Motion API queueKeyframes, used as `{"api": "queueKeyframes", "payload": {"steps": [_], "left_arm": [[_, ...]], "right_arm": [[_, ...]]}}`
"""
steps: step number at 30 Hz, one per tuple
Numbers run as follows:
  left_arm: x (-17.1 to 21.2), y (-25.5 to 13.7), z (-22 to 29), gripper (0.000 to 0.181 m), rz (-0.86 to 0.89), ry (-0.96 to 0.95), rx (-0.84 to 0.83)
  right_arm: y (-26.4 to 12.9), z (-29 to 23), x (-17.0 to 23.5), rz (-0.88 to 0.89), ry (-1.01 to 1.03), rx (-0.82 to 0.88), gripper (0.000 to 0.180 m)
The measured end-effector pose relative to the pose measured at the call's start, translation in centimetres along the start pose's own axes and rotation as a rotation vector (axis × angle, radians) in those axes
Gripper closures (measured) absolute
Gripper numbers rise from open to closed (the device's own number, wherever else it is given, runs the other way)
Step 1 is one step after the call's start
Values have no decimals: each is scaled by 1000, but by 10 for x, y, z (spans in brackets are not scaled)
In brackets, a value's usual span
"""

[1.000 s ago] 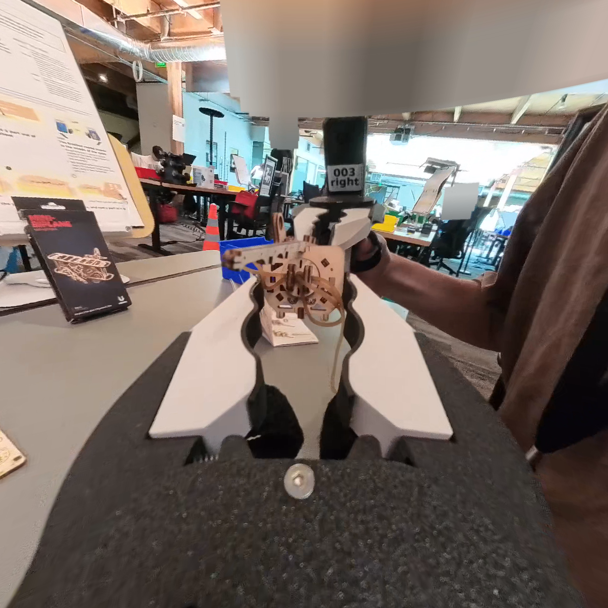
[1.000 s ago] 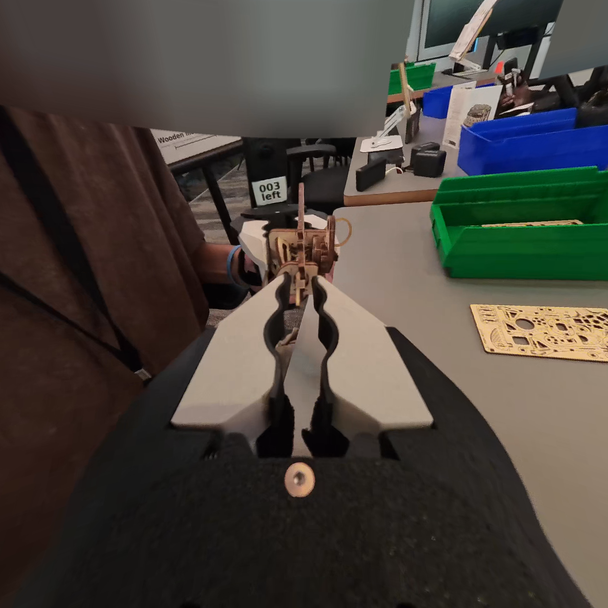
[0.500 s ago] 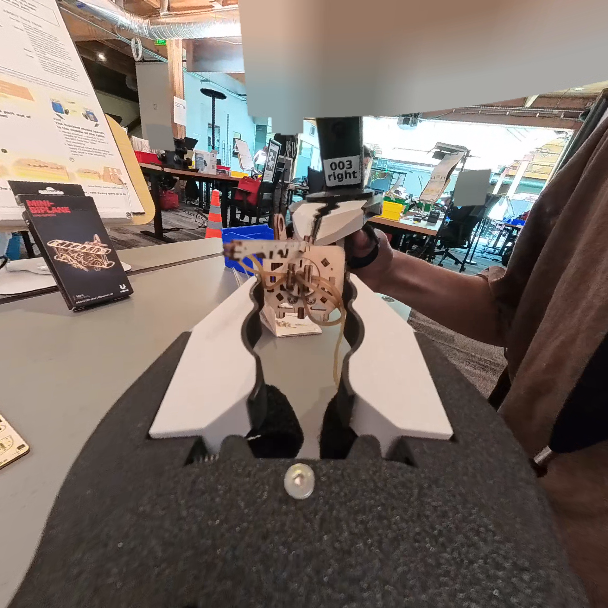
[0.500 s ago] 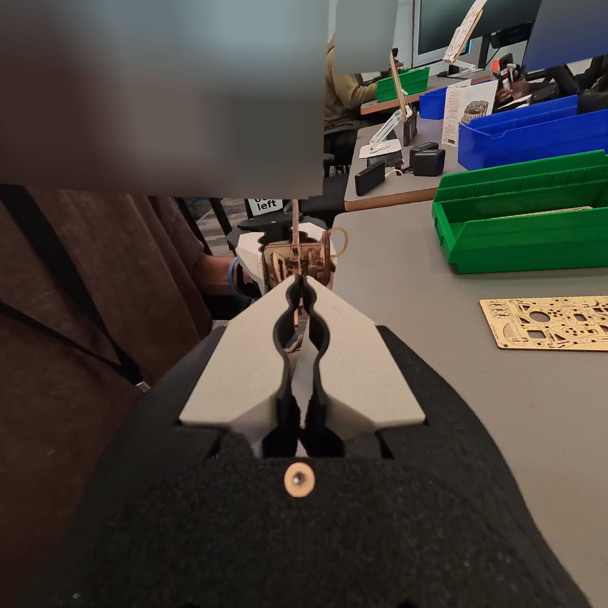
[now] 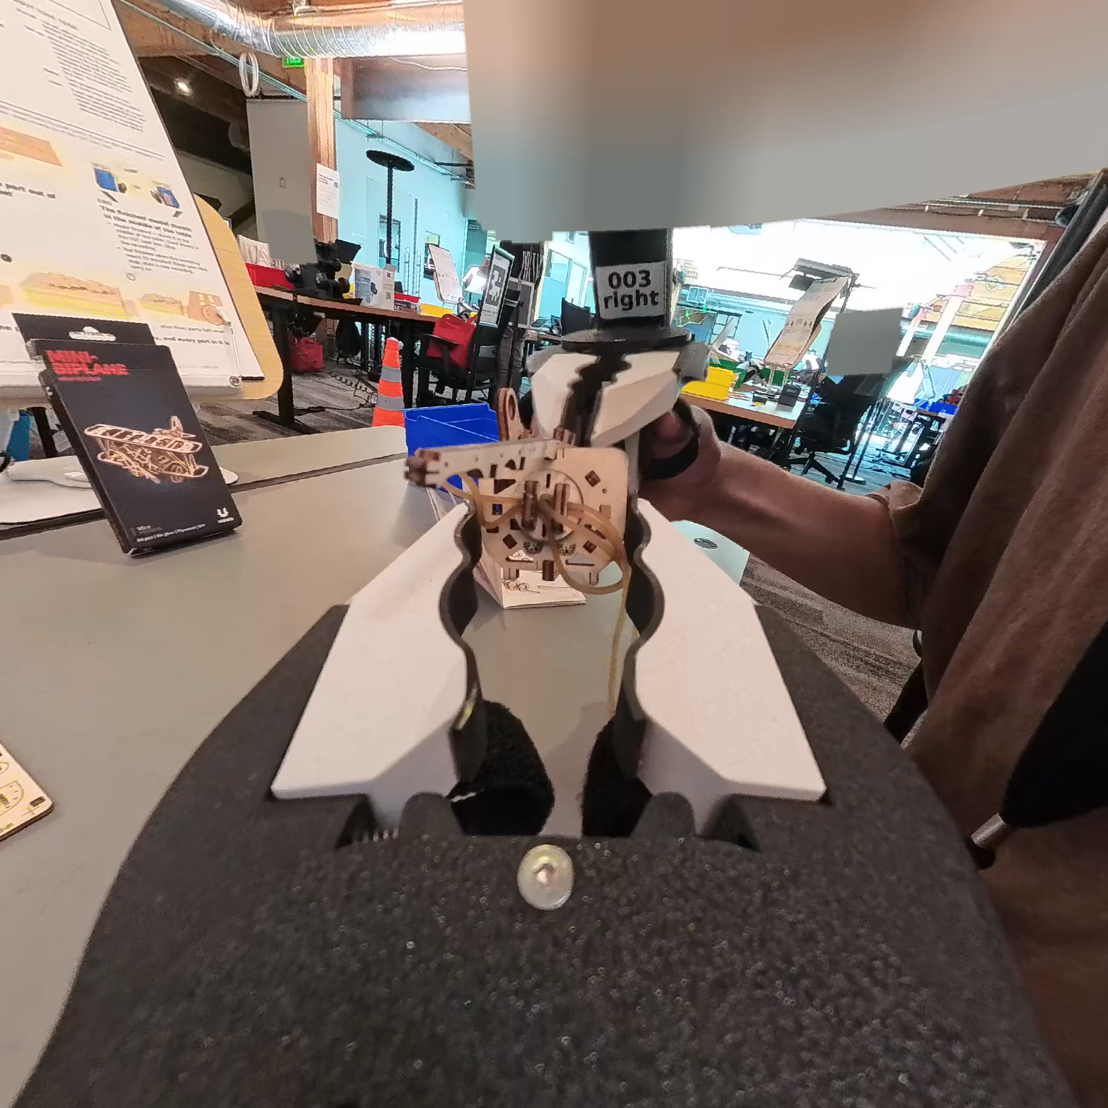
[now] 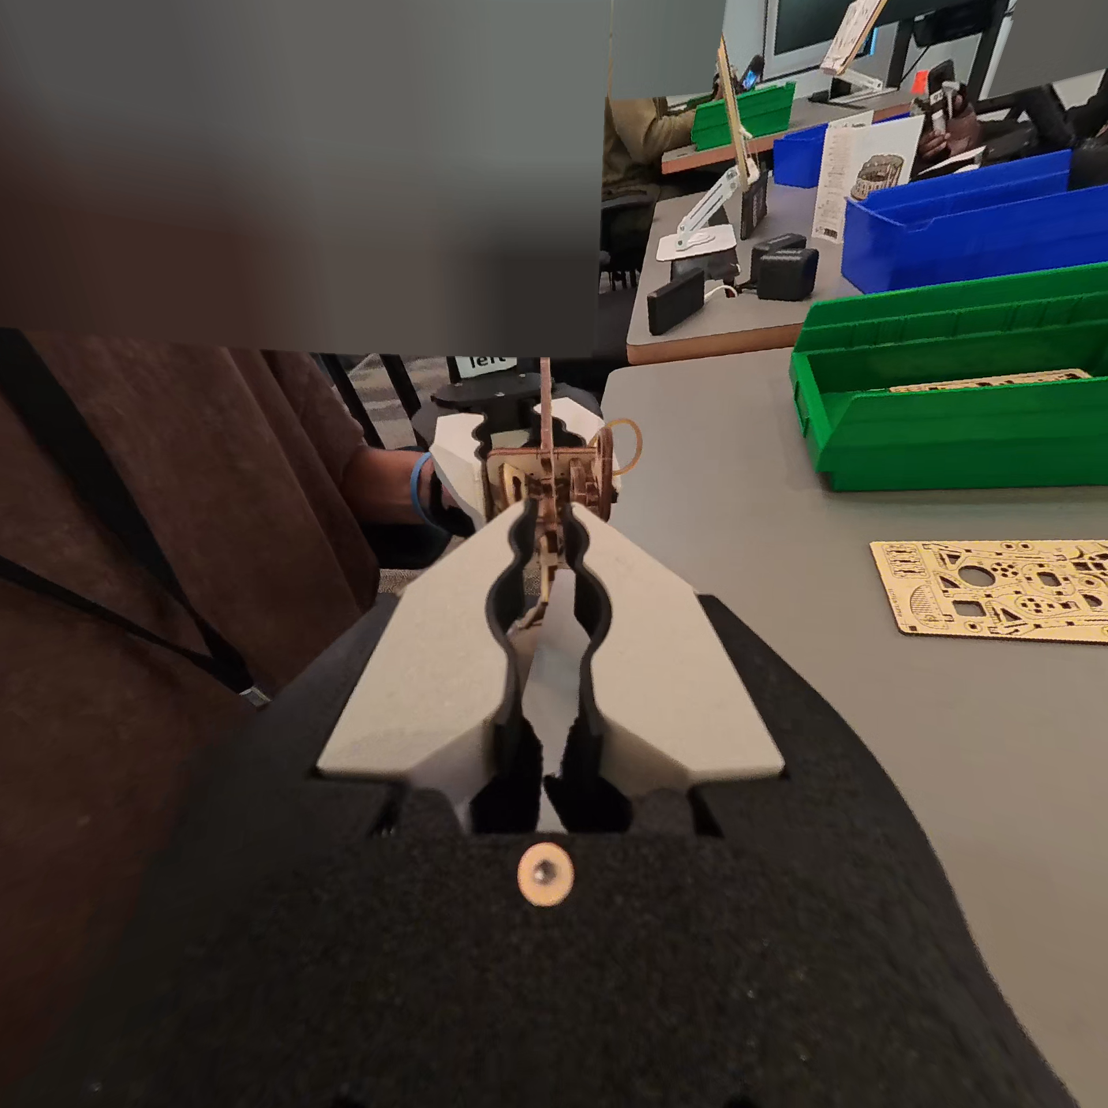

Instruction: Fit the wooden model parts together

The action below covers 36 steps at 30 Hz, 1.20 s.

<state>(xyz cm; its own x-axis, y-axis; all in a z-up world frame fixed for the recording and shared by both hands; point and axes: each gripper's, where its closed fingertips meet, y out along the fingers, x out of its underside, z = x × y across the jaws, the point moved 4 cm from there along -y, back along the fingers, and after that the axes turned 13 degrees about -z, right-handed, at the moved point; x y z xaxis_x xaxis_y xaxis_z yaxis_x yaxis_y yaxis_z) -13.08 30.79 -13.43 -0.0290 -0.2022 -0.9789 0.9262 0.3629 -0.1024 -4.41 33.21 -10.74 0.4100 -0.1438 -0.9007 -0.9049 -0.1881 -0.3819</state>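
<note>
The wooden model (image 5: pixel 554 509) is pinched between the left gripper (image 5: pixel 548 533) fingers, while a thin strip (image 6: pixel 547 473) is clamped by the nearly closed right gripper (image 6: pixel 548 521).

A pale laser-cut wooden model (image 5: pixel 554 515), looped with tan rubber bands (image 5: pixel 590 554), held upright above the table, a thin wooden strip (image 5: pixel 488 461) projecting toward nine o'clock.

It is probably a shared workshop: long worktables (image 5: pixel 336 300), exposed ceiling duct (image 5: pixel 336 36), an orange cone (image 5: pixel 391 384), green (image 6: pixel 959 384) and blue parts bins (image 6: pixel 971 228) along the grey table's (image 6: pixel 749 539) far edge.
</note>
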Motion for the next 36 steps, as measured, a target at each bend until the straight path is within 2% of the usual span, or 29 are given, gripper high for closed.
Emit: {"api": "queueKeyframes", "payload": {"steps": [2, 9, 24, 36], "left_arm": [[0, 0, 1, 135, 0, 1, 1], [0, 0, 1, 135, 4, 2, 6], [0, 1, 1, 135, 4, -7, 4], [-1, 0, 1, 135, 8, -10, 4]], "right_arm": [[1, 0, 1, -13, 7, -8, 178], [1, 1, 3, -12, 63, -56, 178], [-6, 0, -6, -1, 33, -18, 172], [-3, -1, -7, -18, 7, 5, 177]]}}
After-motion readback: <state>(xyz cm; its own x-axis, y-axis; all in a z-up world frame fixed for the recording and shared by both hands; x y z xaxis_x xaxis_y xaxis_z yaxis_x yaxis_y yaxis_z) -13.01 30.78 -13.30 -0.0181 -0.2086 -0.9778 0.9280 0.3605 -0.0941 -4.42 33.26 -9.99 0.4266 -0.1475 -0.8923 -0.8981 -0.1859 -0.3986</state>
